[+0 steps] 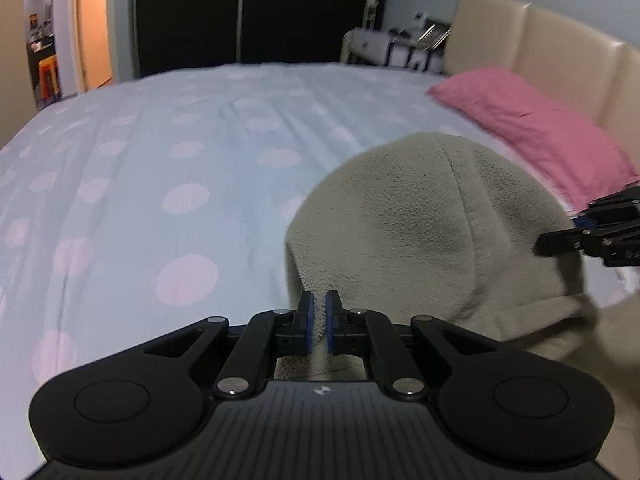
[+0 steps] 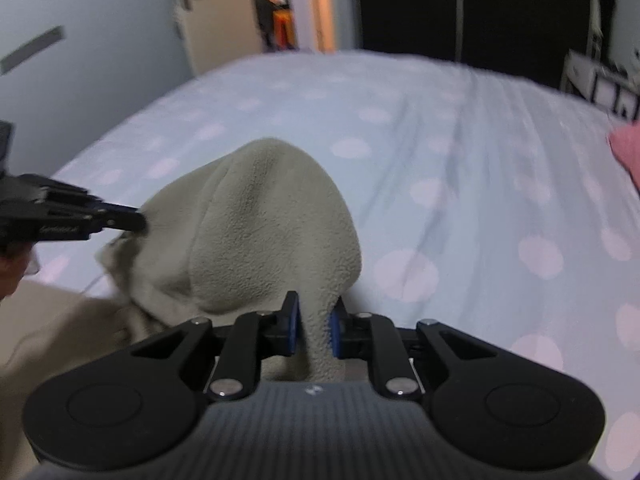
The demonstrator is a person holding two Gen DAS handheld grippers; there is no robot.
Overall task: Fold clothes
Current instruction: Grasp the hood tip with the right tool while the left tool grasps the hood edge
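A grey-green fleece garment (image 1: 420,224) hangs bunched between my two grippers above the bed. My left gripper (image 1: 319,300) is shut on one edge of it, the cloth pinched between the blue pads. My right gripper (image 2: 314,312) is shut on another edge of the fleece garment (image 2: 256,224). The right gripper also shows in the left wrist view (image 1: 560,240) at the far right, and the left gripper shows in the right wrist view (image 2: 132,216) at the far left, each at the cloth's side.
The bed has a pale blue sheet with pink dots (image 1: 180,160). A pink pillow (image 1: 532,128) lies against a beige headboard (image 1: 560,40). A dark wardrobe (image 1: 260,8), a small cluttered stand (image 1: 392,44) and an open doorway (image 2: 288,4) lie beyond.
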